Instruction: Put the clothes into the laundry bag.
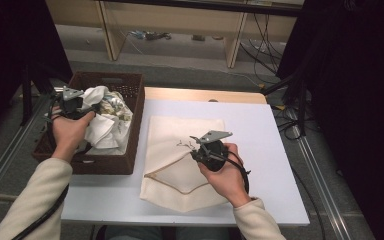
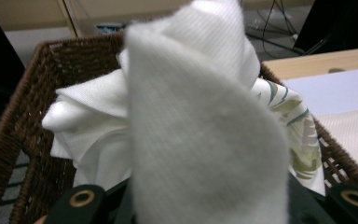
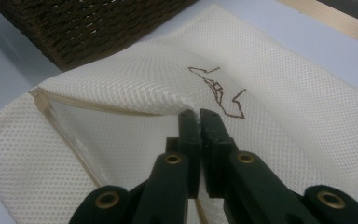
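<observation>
Two grippers are at work, and we have one in each hand. Our left gripper (image 1: 72, 106) sits over the brown wicker basket (image 1: 135, 125) at the left edge of the white surface (image 1: 260, 150), its jaws clamped on a fold of white cloth (image 2: 200, 130) that rises straight up in front of the left gripper view. Behind that fold we see more white fabric bunched in the basket, and beside it a cloth printed with pale green and blue leaves (image 2: 298, 135), lying against the basket's right wall. From the high view, the pile of laundry stands above the basket's rim, with our left hand (image 1: 70, 132) gripping the tool just at its near left side. Our right gripper (image 3: 199, 116) is over the cream mesh laundry bag (image 1: 180, 165), which lies flat on the surface just right of the basket. Its jaws are pressed together on the upper layer of mesh near the bag's mouth, pinching it up into a ridge so that the bag gapes; the zip edge (image 3: 65, 105) runs along the opening at the left of the right gripper view. A small brown stitched mark (image 3: 216, 88) shows on the mesh just beyond the jaw tips. Our right hand (image 1: 225, 175) rests low over the bag's near half.
</observation>
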